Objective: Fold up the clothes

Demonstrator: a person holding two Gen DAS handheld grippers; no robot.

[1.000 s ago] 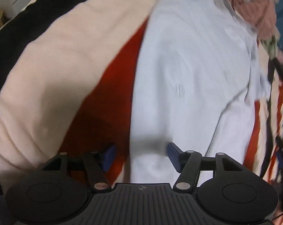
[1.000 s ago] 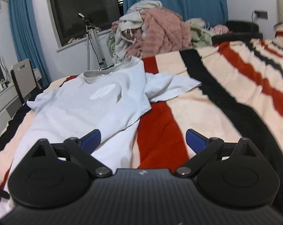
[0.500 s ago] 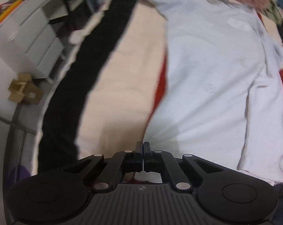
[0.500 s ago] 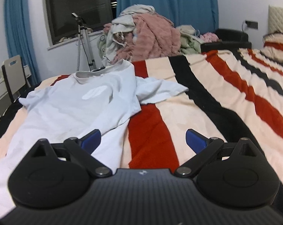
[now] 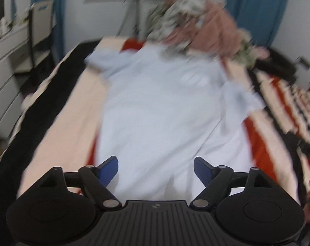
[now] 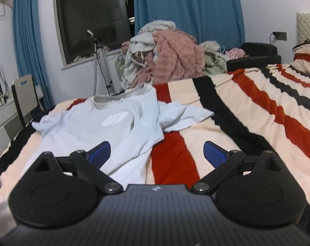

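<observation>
A pale blue T-shirt (image 5: 161,110) lies face up on the striped bed, collar at the far end, its right sleeve crumpled. It also shows in the right wrist view (image 6: 105,131). My left gripper (image 5: 156,169) is open and empty, above the shirt's near hem. My right gripper (image 6: 157,153) is open and empty, over the shirt's right edge and a red stripe. The left wrist view is blurred by motion.
The bed cover (image 6: 257,123) has cream, red and black stripes. A pile of clothes (image 6: 167,53) sits at the bed's far end. A tripod (image 6: 99,65), a chair (image 6: 23,94) and white drawers (image 5: 5,75) stand to the left by the window.
My left gripper was shut on the shirt's hem half a second ago; now it is open and lifted, looking along the shirt. The right gripper stayed open and shifted slightly.
</observation>
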